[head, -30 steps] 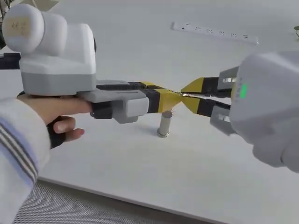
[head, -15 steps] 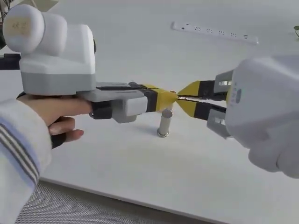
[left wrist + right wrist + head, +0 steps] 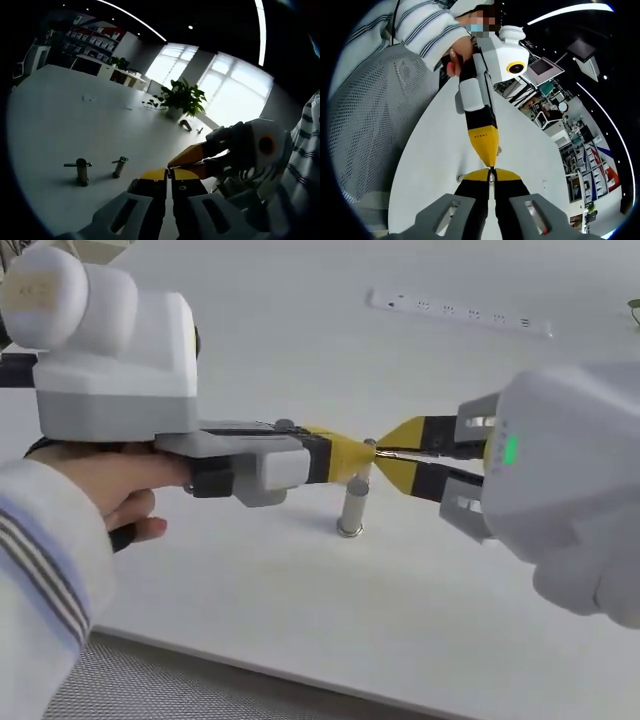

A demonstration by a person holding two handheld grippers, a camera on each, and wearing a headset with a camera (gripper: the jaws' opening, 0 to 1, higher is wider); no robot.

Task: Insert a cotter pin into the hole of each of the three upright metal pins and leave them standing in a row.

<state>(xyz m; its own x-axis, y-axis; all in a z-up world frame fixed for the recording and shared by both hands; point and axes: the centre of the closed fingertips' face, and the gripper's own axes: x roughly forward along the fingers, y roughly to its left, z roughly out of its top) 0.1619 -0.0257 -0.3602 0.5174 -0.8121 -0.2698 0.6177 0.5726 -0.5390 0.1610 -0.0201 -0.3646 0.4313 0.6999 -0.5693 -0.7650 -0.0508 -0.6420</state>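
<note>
One cotter pin (image 3: 404, 450) in right gripper (image 3: 380, 453) (left gripper (image 3: 364, 452) tip-to-tip)

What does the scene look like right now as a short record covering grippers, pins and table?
left gripper: jaws closed, tip to tip with the right gripper
right gripper: jaws closed on a thin cotter pin
first metal pin: upright just below the meeting tips, top hidden by them
second metal pin: upright, cotter crosswise through its top
third metal pin: upright beside the second, small piece across its top
table: white
power strip: lying far back
</note>
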